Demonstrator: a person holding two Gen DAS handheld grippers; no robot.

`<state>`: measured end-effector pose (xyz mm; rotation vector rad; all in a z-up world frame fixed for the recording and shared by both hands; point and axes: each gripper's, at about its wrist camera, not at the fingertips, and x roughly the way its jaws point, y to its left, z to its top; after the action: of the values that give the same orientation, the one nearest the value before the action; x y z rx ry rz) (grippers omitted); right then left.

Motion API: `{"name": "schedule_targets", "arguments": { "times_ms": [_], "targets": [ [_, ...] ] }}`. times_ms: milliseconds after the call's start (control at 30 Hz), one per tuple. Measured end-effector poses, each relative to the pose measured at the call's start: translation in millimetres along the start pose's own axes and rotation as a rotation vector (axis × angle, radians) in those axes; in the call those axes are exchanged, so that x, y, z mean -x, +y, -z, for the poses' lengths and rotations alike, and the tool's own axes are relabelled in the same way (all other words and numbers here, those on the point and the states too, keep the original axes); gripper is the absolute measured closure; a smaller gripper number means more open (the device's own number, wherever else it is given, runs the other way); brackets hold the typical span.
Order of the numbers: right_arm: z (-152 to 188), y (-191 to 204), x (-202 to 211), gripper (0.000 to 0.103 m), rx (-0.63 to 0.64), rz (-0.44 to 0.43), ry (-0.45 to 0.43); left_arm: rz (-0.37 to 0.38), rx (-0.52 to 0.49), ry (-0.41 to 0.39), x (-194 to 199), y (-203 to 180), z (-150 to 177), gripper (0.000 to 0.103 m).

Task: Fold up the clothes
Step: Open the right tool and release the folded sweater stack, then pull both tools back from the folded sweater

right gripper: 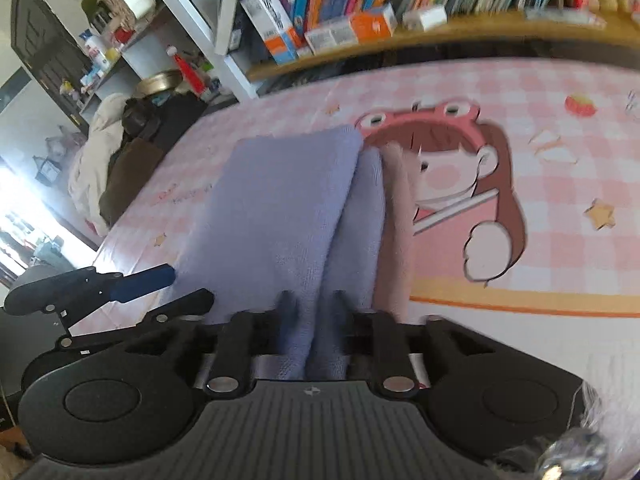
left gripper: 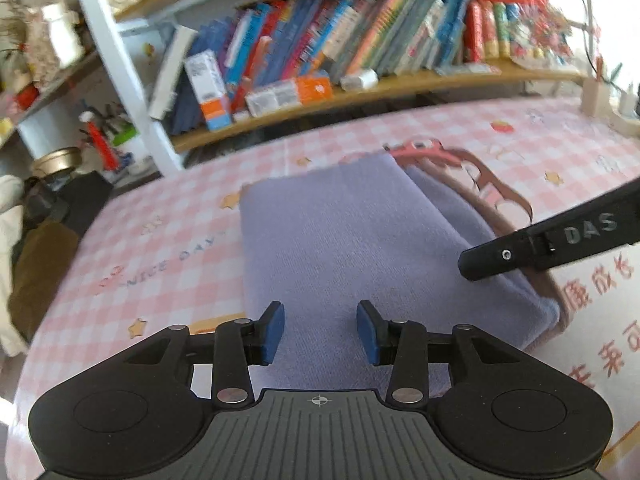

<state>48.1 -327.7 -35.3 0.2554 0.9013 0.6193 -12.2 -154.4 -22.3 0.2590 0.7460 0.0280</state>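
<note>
A folded lavender cloth [left gripper: 352, 240] lies on the pink checked tablecloth [left gripper: 160, 248]. My left gripper [left gripper: 321, 332] is open and empty, its blue pads hovering over the cloth's near edge. My right gripper [right gripper: 310, 308] is shut on the near edge of the lavender cloth [right gripper: 280, 208], with cloth bunched between its fingers. A pinkish-brown fabric layer [right gripper: 396, 220] shows under the cloth's right side. The right gripper's finger [left gripper: 520, 246] shows at the right of the left wrist view, touching the cloth's right edge. The left gripper [right gripper: 120, 292] shows at the left of the right wrist view.
A wooden shelf [left gripper: 400, 92] with several books and boxes runs along the table's far side. A white shelf frame [left gripper: 132, 92] stands at the back left. Bags and clothes [right gripper: 120, 152] are piled left of the table.
</note>
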Motion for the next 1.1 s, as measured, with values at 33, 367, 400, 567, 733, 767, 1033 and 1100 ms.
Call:
{"name": "schedule_targets", "arguments": {
  "times_ms": [33, 367, 400, 567, 733, 767, 1033, 1100],
  "targets": [
    [1, 2, 7, 0.059, 0.010, 0.001, -0.020, -0.010, 0.013, -0.013, 5, 0, 0, 0.062],
    [24, 1, 47, 0.042, 0.019, 0.052, -0.048, -0.066, 0.096, -0.045, 49, -12, 13, 0.050],
    [27, 1, 49, 0.039, 0.023, 0.057, -0.048, -0.064, 0.100, -0.046, 53, -15, 16, 0.048],
    [41, 12, 60, 0.029, 0.066, 0.112, -0.050, -0.037, 0.115, -0.042, 67, -23, 27, 0.043],
    [53, 22, 69, 0.019, 0.090, 0.196, -0.081, -0.021, 0.107, -0.050, 70, -25, 32, 0.037],
    [56, 24, 70, 0.018, 0.090, 0.218, -0.086, -0.018, 0.109, -0.052, 71, -25, 33, 0.037],
    [82, 53, 81, 0.007, 0.092, 0.377, -0.131, 0.039, 0.091, -0.078, 84, -12, 50, 0.030],
    [89, 61, 82, 0.007, 0.076, 0.404, -0.132, 0.060, 0.075, -0.084, 88, -8, 54, 0.030]
  ]
}}
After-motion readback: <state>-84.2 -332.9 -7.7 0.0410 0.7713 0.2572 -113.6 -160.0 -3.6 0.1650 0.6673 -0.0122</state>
